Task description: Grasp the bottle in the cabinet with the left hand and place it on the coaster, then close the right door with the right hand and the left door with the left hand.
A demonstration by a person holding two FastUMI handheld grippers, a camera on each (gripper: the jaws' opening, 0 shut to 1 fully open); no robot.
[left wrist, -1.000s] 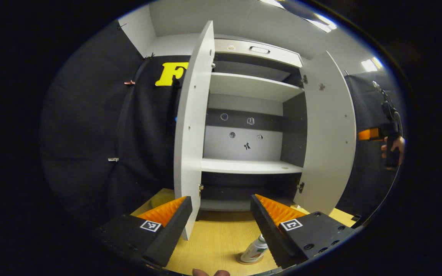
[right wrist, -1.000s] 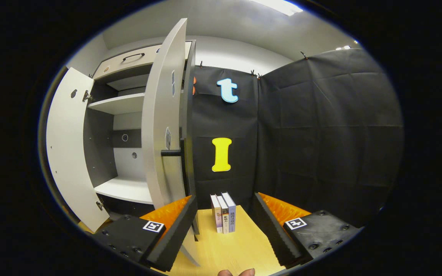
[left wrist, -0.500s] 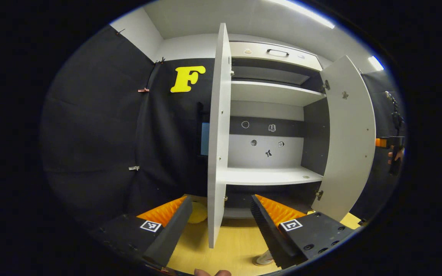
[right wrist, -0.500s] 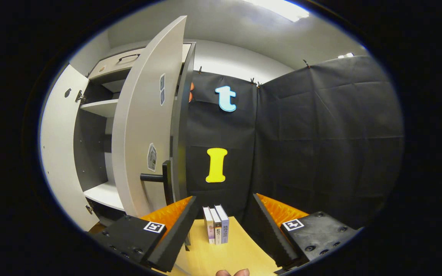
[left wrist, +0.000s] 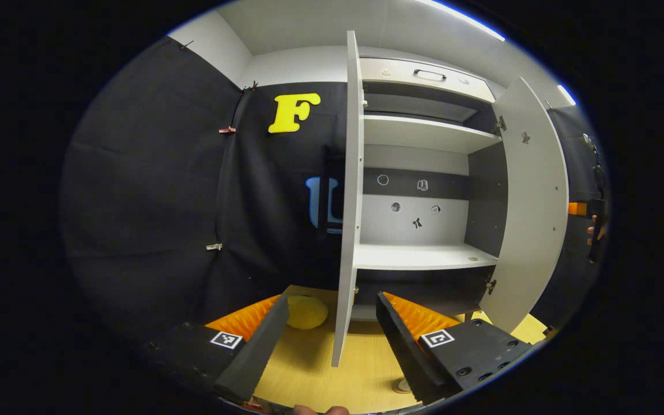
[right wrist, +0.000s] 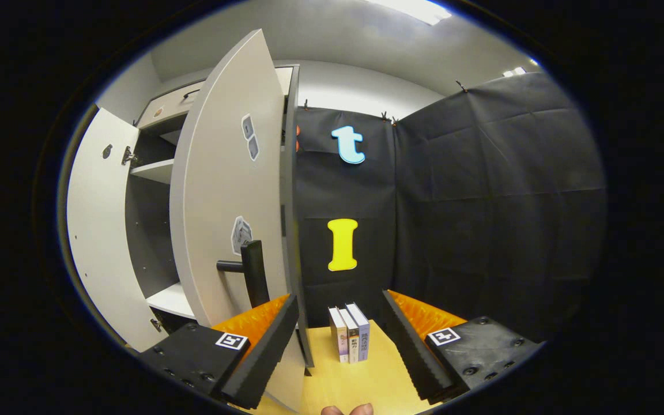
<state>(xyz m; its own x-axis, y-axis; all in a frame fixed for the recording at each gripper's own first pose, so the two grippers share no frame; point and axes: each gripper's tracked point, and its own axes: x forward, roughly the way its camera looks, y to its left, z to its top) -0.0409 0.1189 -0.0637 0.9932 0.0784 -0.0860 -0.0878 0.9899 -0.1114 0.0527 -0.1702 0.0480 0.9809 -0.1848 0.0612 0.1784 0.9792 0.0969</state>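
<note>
The grey cabinet stands with both doors swung out and its shelves (left wrist: 424,256) bare. Its left door (left wrist: 350,202) faces me edge-on, in line with the gap of my left gripper (left wrist: 331,297), which is open and holds nothing. Only the base of the bottle (left wrist: 406,383) peeks out at the bottom of the left gripper view, behind one finger, on the coaster (left wrist: 396,391). My right gripper (right wrist: 339,296) is open beside the outer face of the right door (right wrist: 222,184), just right of its black handle (right wrist: 251,271). The right door (left wrist: 531,213) hangs half open.
A yellow round object (left wrist: 306,311) lies on the wooden tabletop (left wrist: 309,369) left of the left door. Three books (right wrist: 349,340) stand upright on the table against the black cloth. A hand holds the other gripper (left wrist: 592,227) at the far right.
The left gripper has shifted left, so the left door now lines up between its fingers and the bottle has slid to the bottom edge. The right gripper has come closer to the right door's handle.
</note>
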